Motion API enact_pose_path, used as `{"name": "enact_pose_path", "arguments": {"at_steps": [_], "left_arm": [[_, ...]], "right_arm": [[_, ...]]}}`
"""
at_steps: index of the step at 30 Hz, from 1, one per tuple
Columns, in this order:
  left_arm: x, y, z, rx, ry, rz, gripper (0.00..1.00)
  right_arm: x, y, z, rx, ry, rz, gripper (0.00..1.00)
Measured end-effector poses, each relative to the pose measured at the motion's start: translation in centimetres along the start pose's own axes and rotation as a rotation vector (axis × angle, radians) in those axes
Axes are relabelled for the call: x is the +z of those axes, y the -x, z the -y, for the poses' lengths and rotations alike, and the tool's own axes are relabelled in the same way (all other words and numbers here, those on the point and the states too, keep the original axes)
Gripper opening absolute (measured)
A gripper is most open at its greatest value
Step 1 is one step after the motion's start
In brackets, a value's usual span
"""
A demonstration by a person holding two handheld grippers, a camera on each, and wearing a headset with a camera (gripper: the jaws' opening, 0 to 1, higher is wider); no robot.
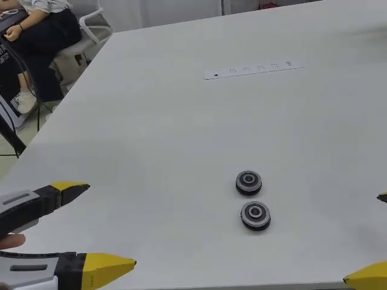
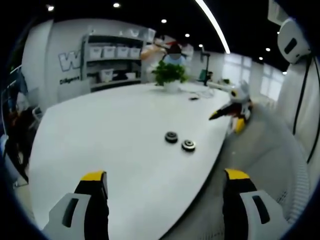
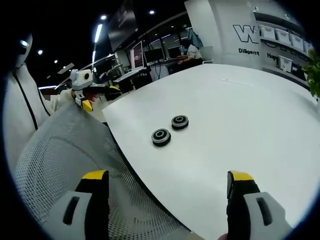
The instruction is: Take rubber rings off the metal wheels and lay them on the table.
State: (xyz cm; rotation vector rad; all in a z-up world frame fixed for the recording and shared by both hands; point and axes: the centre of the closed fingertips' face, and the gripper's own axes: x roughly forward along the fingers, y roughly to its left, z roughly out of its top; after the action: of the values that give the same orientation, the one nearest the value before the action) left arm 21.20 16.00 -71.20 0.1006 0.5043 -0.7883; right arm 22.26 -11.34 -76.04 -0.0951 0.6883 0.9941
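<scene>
left tongs (image 1: pixel 110 225): low at the left, off the near edge of the bench (image 1: pixel 181 121), jaws spread wide, gripping nothing. to their right, close to that edge, lie the far wheel (image 1: pixel 248 182) and the near wheel (image 1: pixel 255 215), just beside each other but apart, lined up roughly away from the person. each lies flat on the bench, axle pointing straight up; being round, neither has a long axis in plan. the dark rubber rings (image 1: pixel 256 227) appear to sit on the rims, none off yet. right tongs (image 1: pixel 370 238): at the far right, jaws likewise spread and empty, wheels to their left. the wheels lie between the two tongs; the right tongs look slightly nearer, judging by the gripper views.
</scene>
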Motion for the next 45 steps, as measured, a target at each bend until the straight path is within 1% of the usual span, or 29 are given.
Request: {"name": "enact_pose_path", "arguments": {"at_steps": [2,5,9,14,16,20,22,27,30,36,41,42,43,45], "left_arm": [[-0.1,-0.1,0.0,0.000,-0.005,-0.007,0.97],[0.1,-0.2,0.1,-0.005,-0.003,0.002,0.97],[0.1,-0.3,0.1,-0.007,-0.010,-0.005,0.97],[0.5,-0.2,0.1,-0.007,-0.018,0.003,0.97],[0.6,-0.2,0.0,-0.006,-0.023,0.003,0.97],[0.8,-0.2,0.1,-0.007,-0.029,0.006,0.97],[0.9,-0.2,0.1,-0.008,-0.032,0.007,0.97],[1.1,-0.1,0.1,-0.005,-0.040,0.013,0.96],[1.6,0.0,0.0,-0.003,-0.044,0.027,0.96],[3.0,0.2,0.4,-0.011,-0.078,0.053,0.95],[4.1,0.3,0.7,-0.029,-0.082,0.083,0.95],[4.3,0.3,0.7,-0.029,-0.083,0.089,0.95],[4.5,0.3,0.7,-0.028,-0.085,0.094,0.95],[5.1,0.3,0.8,-0.036,-0.085,0.110,0.95]], "right_arm": [[0.0,-0.1,0.1,-0.001,-0.003,0.002,0.95],[0.1,-0.2,0.0,0.003,0.001,0.003,0.95],[-0.1,-0.2,0.1,0.003,-0.005,-0.002,0.95],[-0.1,-0.2,0.1,-0.001,-0.008,0.002,0.95],[0.0,-0.1,0.3,-0.007,-0.011,0.008,0.94],[0.3,0.1,0.7,-0.030,-0.017,0.029,0.91],[0.4,0.2,0.7,-0.028,-0.025,0.036,0.91],[0.3,0.2,0.6,-0.025,-0.019,0.027,0.91],[0.3,0.2,0.5,-0.024,-0.019,0.027,0.91],[0.8,0.3,0.4,-0.022,-0.002,0.020,0.90],[1.2,0.5,0.6,-0.029,-0.001,0.035,0.88],[1.3,0.6,0.6,-0.025,-0.003,0.033,0.87],[1.3,0.5,0.3,-0.008,-0.007,0.035,0.85],[1.6,0.5,0.1,0.008,-0.005,0.046,0.84]]}}
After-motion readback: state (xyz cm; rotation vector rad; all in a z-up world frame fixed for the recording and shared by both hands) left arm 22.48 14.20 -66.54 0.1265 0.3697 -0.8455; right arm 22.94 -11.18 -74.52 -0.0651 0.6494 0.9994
